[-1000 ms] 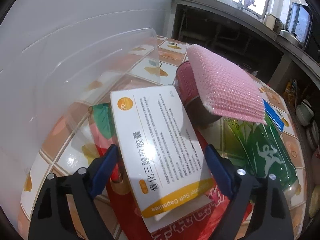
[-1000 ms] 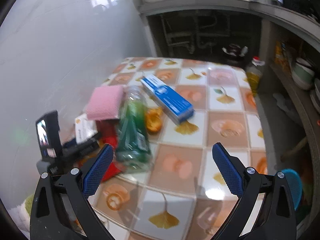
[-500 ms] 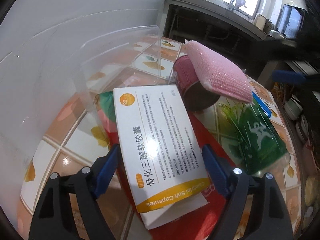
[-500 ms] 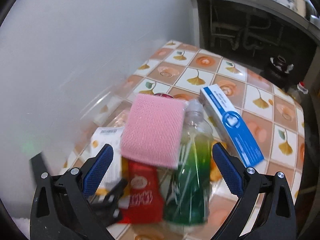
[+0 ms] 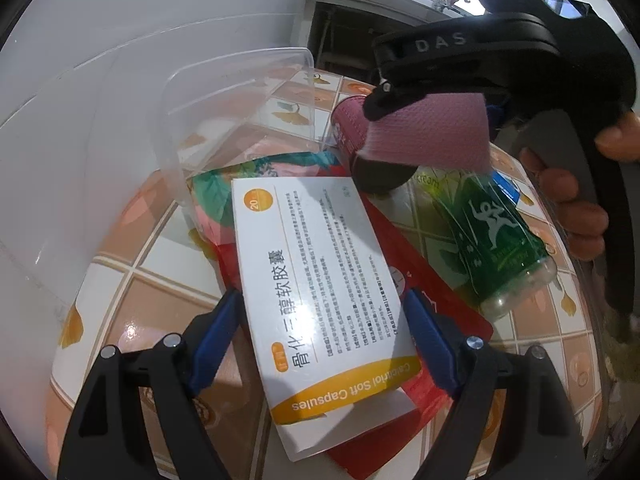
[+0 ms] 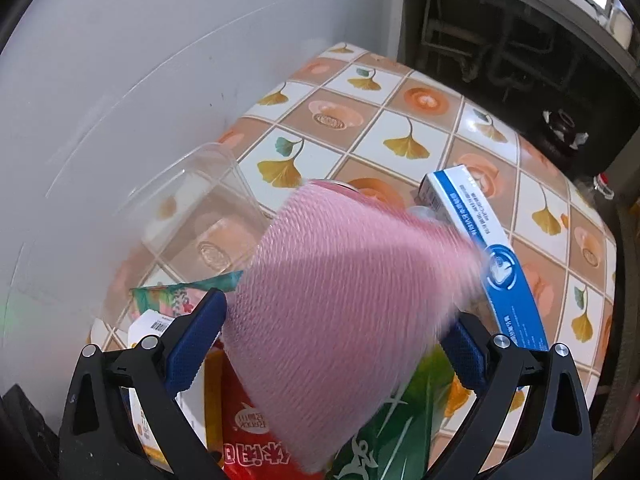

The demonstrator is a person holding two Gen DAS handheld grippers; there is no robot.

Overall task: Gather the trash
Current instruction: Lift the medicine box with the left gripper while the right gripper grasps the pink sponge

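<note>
Trash lies heaped on a tabletop (image 6: 404, 120) covered in a glossy check of orange and white squares printed with ginkgo leaves, pushed up against a pale grey wall (image 6: 120, 60). Beyond the table's far edge, ahead of both tongs, runs a dark concrete counter (image 6: 520, 12) with pipes under it and bright windows above.

Largest in the heap is one clear plastic box (image 5: 236, 108), ahead and to the left of the left gripper (image 5: 324, 344). One white and yellow capsule carton (image 5: 320, 280) lies straight between that gripper's blue pads; the jaws stand wide, and I cannot tell whether the pads touch the carton's edges. Under the carton sits one red pouch (image 5: 440, 292), and beyond it one floral packet (image 5: 224, 188) pokes out beside the clear box. One green bottle (image 5: 496, 236) lies on its side, ahead and to the right of the left tongs.

One pink scrub pad (image 6: 344, 312) fills the gap of the right gripper (image 6: 340, 352), blurred; its jaws are spread wide around the pad, and whether they press on it is not clear. The pad rests on one dark red can (image 5: 352, 136). One blue and white carton (image 6: 488, 256) lies just right of the pad. Bare fingers (image 5: 576, 208) wrap the right gripper's black handle in the left wrist view.
</note>
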